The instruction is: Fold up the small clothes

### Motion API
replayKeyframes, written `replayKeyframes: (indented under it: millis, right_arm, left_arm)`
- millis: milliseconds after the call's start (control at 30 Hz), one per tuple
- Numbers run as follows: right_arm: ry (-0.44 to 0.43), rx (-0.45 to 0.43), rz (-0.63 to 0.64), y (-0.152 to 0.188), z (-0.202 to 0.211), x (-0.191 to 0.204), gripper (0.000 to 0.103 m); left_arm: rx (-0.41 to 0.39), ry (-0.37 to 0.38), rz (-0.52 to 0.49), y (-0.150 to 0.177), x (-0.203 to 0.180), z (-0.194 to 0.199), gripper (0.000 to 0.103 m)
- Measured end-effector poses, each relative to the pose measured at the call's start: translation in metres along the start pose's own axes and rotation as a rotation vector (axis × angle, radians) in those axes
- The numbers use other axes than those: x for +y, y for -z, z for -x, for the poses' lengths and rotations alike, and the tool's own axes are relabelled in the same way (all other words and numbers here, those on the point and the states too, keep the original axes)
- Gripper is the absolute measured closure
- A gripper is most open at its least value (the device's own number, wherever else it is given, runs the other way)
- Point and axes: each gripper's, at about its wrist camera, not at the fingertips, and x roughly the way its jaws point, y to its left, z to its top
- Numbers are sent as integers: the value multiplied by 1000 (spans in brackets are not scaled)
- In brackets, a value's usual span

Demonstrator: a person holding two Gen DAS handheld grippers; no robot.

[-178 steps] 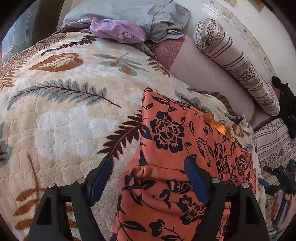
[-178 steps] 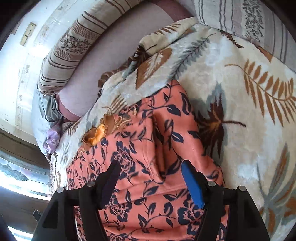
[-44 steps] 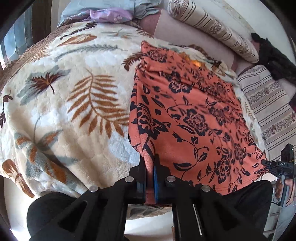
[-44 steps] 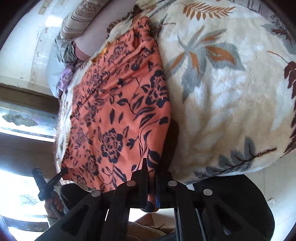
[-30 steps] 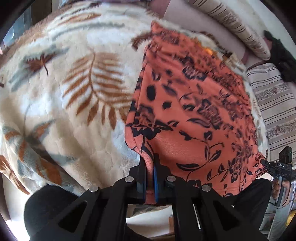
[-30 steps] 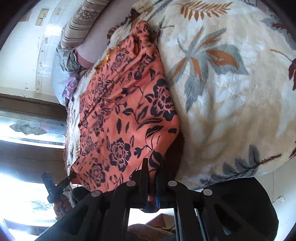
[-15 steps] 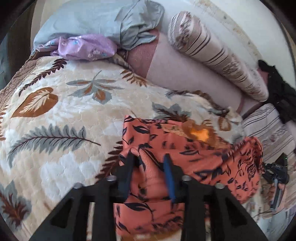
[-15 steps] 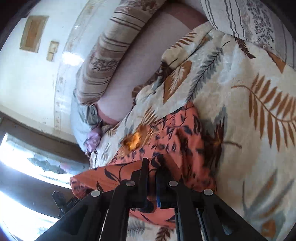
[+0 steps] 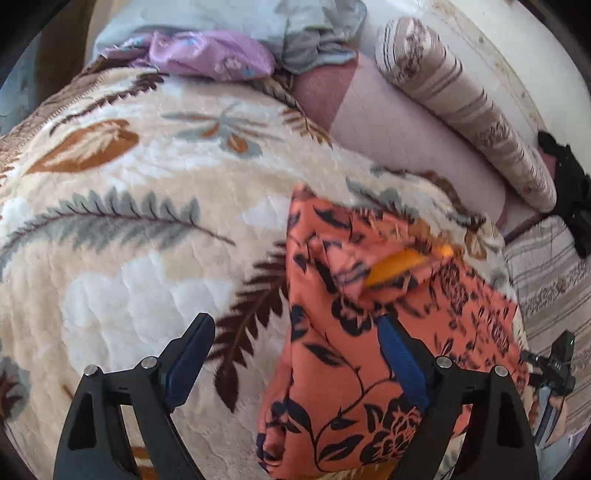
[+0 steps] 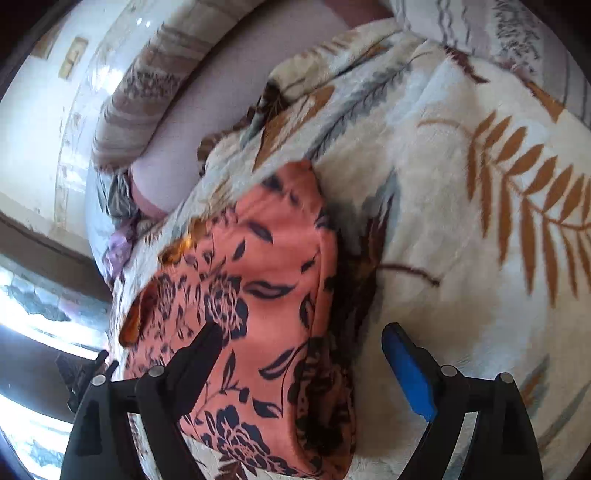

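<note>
An orange garment with a dark flower print [image 9: 354,343] lies folded over on a cream blanket with a leaf pattern [image 9: 147,236]. A bright orange patch [image 9: 399,264] shows near its far edge. My left gripper [image 9: 295,350] is open and empty, its jaws spread above the garment's left edge. In the right wrist view the garment [image 10: 266,295] lies doubled, and my right gripper [image 10: 303,354] is open and empty over its right edge. The other gripper shows at the frame edge in each view [image 9: 554,365].
A striped bolster [image 9: 461,110] and a pink sheet [image 9: 399,125] lie behind the blanket. Purple [image 9: 207,55] and grey-blue [image 9: 295,26] clothes are heaped at the far left. A dark item [image 9: 569,173] lies at the far right. A bright window [image 10: 33,314] lies left.
Both grippers carried the garment's near edge up over its far part, then opened and let go. The garment now lies folded in half.
</note>
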Motion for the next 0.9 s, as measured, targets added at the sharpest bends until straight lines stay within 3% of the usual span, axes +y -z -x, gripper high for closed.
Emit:
replayKeyframes:
  millis: [33, 67, 100, 133, 167, 200, 333, 400, 500, 600, 633, 667, 700, 767, 833, 900]
  right_arm:
    - [41, 7, 59, 3, -9, 12, 14]
    - [84, 3, 109, 5, -15, 23, 16]
    - [104, 25, 123, 7, -21, 30, 38]
    - [111, 64, 122, 7, -27, 36, 75]
    - [129, 70, 129, 6, -27, 42, 77]
    - [148, 69, 145, 6, -23, 50, 80]
    - [78, -11, 150, 4, 31, 77, 83]
    - [63, -30, 186, 14, 62, 90, 83]
    - [36, -14, 197, 47, 101, 88, 83]
    - [4, 89, 138, 98, 100, 57, 76]
    - [34, 127, 130, 119, 91, 41, 51]
    - [83, 184, 114, 137, 76, 21, 28]
    - [145, 236, 78, 154, 63, 0, 6]
    - [89, 126, 76, 169, 79, -11, 9]
    - [65, 75, 12, 166, 102, -14, 9]
    - [52, 16, -15, 158, 116, -18, 9]
  left_arm:
    - [67, -10, -38, 7, -8, -17, 13]
    - [56, -76, -103, 14, -19, -22, 13]
    - [15, -132, -188, 18, -33, -23, 28]
    - [35, -112, -242, 18, -44, -27, 50]
    - [71, -103, -238, 13, -50, -26, 71]
    - [86, -123, -211, 5, -54, -22, 85]
    - [16, -45, -169, -12, -65, 37, 89]
    - [-26, -14, -187, -3, -73, 74, 90]
    - [-38, 28, -171, 36, -70, 118, 89]
    - [17, 18, -92, 95, -43, 122, 82]
    - [51, -7, -82, 117, -31, 111, 74]
    - [120, -61, -73, 136, -17, 93, 59]
    - [185, -97, -37, 151, -3, 80, 58]
    - [101, -27, 9, 155, 9, 95, 57]
    - [77, -90, 19, 144, 7, 110, 56]
    - [26, -97, -6, 130, 3, 119, 56]
